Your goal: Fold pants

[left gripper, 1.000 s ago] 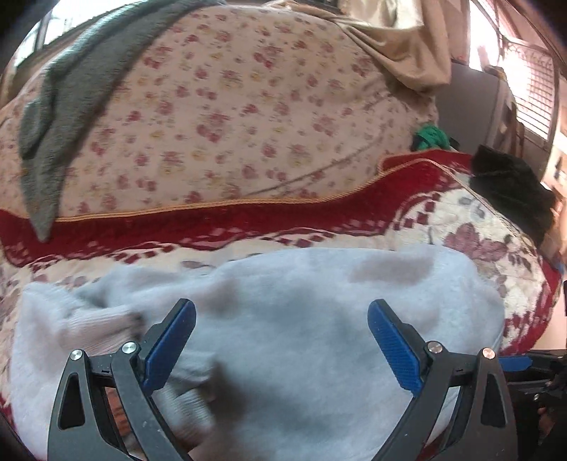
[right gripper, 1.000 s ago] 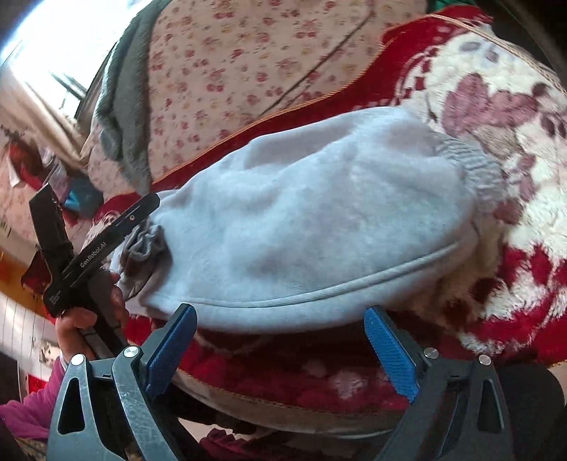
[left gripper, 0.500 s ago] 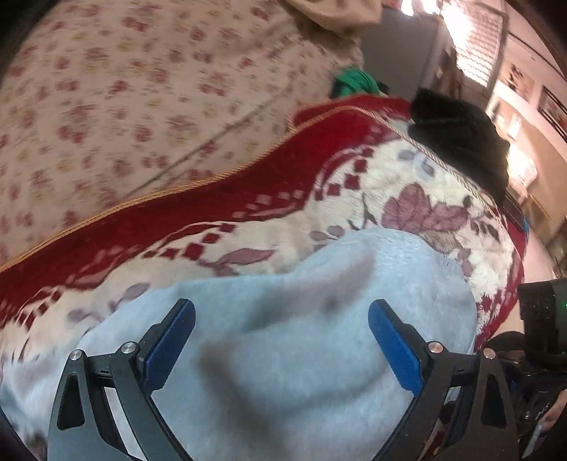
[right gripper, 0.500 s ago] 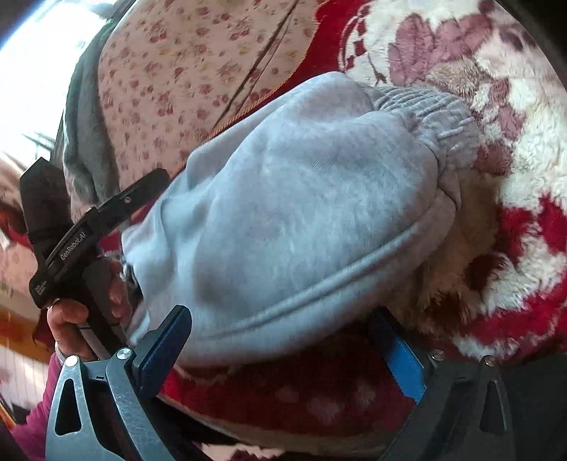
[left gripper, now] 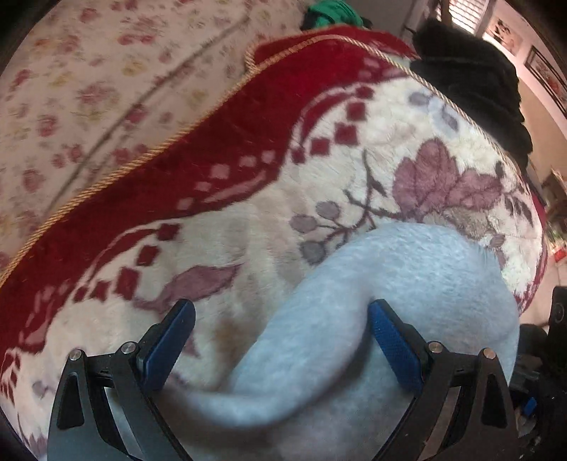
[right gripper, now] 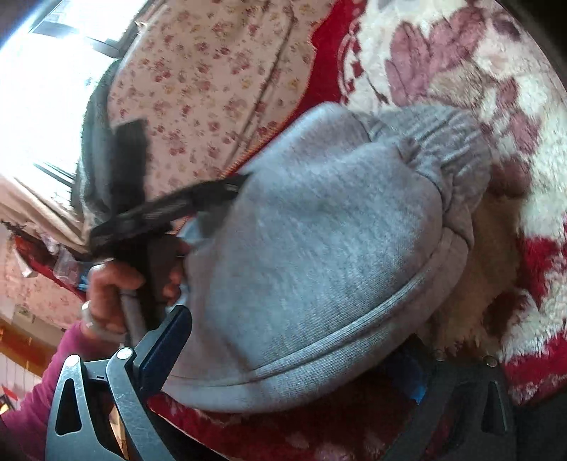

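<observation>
Grey sweatpants (right gripper: pixel 319 255) lie bunched on a red and cream floral blanket (right gripper: pixel 496 71), ribbed waistband (right gripper: pixel 450 142) at the upper right. My right gripper (right gripper: pixel 297 340) is at their near folded edge, its jaws wide and closing. Its left pad (right gripper: pixel 166 347) is beside the fabric and its right finger is hidden under it. My left gripper (left gripper: pixel 280 326) stands open over the blanket (left gripper: pixel 248 230), and a hump of the pants (left gripper: pixel 407 283) rises against its right pad (left gripper: pixel 393 344). In the right wrist view the left gripper (right gripper: pixel 170 209) is blurred at the pants' left edge, held by a hand (right gripper: pixel 110 294).
A floral sheet (left gripper: pixel 106 88) covers the bed beyond the blanket's gold-corded border. A black garment (left gripper: pixel 471 78) and a green cloth (left gripper: pixel 333 14) lie at the far right corner. A dark grey cloth (right gripper: pixel 95 142) hangs by the window.
My left gripper swept right across the pants and tipped down, so bare blanket now shows at its left. The right gripper came closer, and its right finger went under the pants' edge.
</observation>
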A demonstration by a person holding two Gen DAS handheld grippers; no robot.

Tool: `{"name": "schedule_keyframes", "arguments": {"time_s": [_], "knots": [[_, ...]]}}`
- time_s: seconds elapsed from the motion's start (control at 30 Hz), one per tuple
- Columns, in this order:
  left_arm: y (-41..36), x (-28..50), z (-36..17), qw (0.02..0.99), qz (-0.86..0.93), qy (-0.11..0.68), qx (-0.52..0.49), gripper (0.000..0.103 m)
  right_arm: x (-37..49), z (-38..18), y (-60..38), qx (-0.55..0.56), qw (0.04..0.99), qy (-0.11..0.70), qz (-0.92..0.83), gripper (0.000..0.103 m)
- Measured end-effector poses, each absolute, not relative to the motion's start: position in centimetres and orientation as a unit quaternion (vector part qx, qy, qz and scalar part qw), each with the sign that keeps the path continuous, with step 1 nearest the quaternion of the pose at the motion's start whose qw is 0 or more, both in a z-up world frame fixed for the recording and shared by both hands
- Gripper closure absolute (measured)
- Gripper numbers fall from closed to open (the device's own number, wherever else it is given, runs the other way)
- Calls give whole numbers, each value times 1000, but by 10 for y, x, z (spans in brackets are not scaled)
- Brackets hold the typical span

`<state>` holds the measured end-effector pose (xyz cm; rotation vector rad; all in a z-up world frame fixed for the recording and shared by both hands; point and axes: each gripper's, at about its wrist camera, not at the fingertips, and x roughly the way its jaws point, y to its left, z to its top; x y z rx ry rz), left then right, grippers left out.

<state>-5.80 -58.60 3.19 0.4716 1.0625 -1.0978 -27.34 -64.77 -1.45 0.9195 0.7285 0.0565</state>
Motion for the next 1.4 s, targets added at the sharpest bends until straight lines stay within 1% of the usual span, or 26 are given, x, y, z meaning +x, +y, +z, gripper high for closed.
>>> {"name": "schedule_keyframes", "arguments": {"time_s": [0.03, 0.07, 0.1, 0.17, 0.2, 0.3, 0.33, 0.4, 0.43, 0.47, 0.5, 0.53, 0.6, 0.73, 0.87, 1.07, 1.23, 1.4], "knots": [[-590, -58, 29, 691, -497, 479, 215, 4, -274, -15, -649, 437, 832, 341, 28, 9], [-593, -57, 26, 683, -501, 486, 215, 0, -273, -17, -650, 443, 829, 341, 28, 16], [-596, -54, 22, 673, -506, 496, 212, 0, -271, -20, -653, 453, 823, 341, 27, 21], [-600, -47, 15, 651, -515, 523, 193, 0, -267, -25, -658, 472, 814, 338, 30, 24], [-601, -42, 12, 641, -519, 535, 185, 0, -265, -26, -659, 475, 813, 337, 34, 28], [-603, -39, 9, 625, -530, 541, 188, 0, -261, -30, -659, 479, 809, 337, 46, 40], [-605, -39, 9, 621, -531, 543, 196, 0, -260, -30, -659, 479, 809, 336, 48, 42], [-608, -40, 10, 613, -537, 542, 205, 5, -259, -29, -657, 476, 812, 335, 52, 48], [-608, -41, 12, 608, -544, 540, 208, 20, -259, -29, -657, 475, 813, 333, 54, 49], [-608, -42, 16, 595, -560, 540, 203, 50, -259, -28, -656, 474, 814, 331, 56, 52], [-608, -44, 20, 574, -581, 545, 191, 64, -260, -28, -656, 474, 814, 330, 57, 54], [-608, -48, 24, 572, -588, 537, 196, 68, -260, -27, -656, 473, 816, 328, 59, 56], [-607, -55, 26, 576, -593, 521, 214, 71, -259, -25, -654, 468, 820, 325, 64, 59], [-601, -54, 29, 584, -593, 519, 195, 81, -259, -20, -653, 459, 827, 318, 69, 63], [-592, -60, 44, 593, -596, 505, 196, 84, -259, -8, -649, 436, 840, 313, 79, 67], [-577, -56, 73, 609, -607, 484, 161, 85, -260, 26, -640, 404, 861, 290, 101, 70], [-547, -47, 116, 632, -615, 454, 127, 85, -257, 64, -623, 369, 880, 274, 122, 70], [-500, -38, 161, 660, -617, 419, 90, 85, -248, 111, -590, 319, 898, 259, 157, 70]]}}
